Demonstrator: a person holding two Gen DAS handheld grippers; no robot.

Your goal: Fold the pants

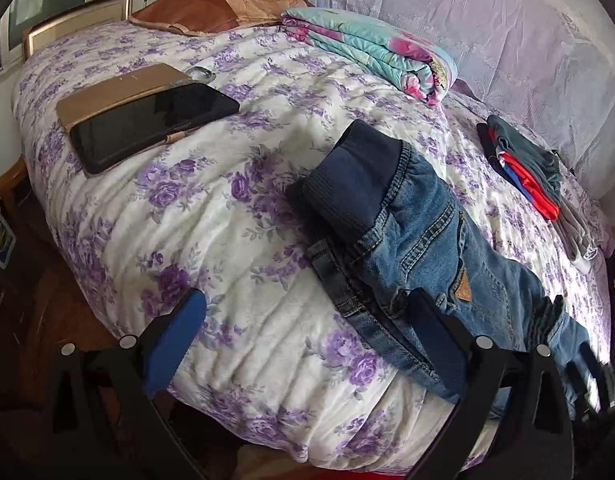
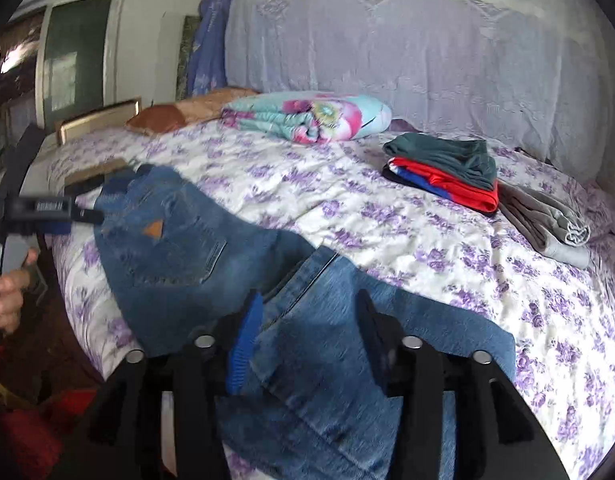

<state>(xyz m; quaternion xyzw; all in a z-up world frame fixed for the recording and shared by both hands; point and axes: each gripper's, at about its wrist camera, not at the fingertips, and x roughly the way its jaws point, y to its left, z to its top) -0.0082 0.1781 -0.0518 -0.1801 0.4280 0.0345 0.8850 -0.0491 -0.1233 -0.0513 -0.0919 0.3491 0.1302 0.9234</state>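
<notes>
Blue jeans [image 1: 427, 248] lie on the floral bedspread [image 1: 227, 216], their navy ribbed waistband [image 1: 355, 172] pointing up the bed. My left gripper [image 1: 307, 308] is open wide at the near edge of the bed; its right finger [image 1: 431, 320] overlaps the side of the jeans and its left finger is over bare bedspread. In the right wrist view the jeans [image 2: 179, 248] run from the waist at the left to a leg by the camera. My right gripper [image 2: 309, 312] stands open, with the denim leg lying loose between its fingers. A hand [image 2: 11, 292] holds the left gripper [image 2: 79, 216] near the waistband.
A black tablet [image 1: 147, 128] rests on a tan book [image 1: 119, 88] at the left. A folded floral blanket [image 1: 371, 48] and a brown pillow [image 1: 211, 12] lie at the head. Stacked folded clothes [image 2: 447, 172] and a grey garment [image 2: 547, 220] sit at the right.
</notes>
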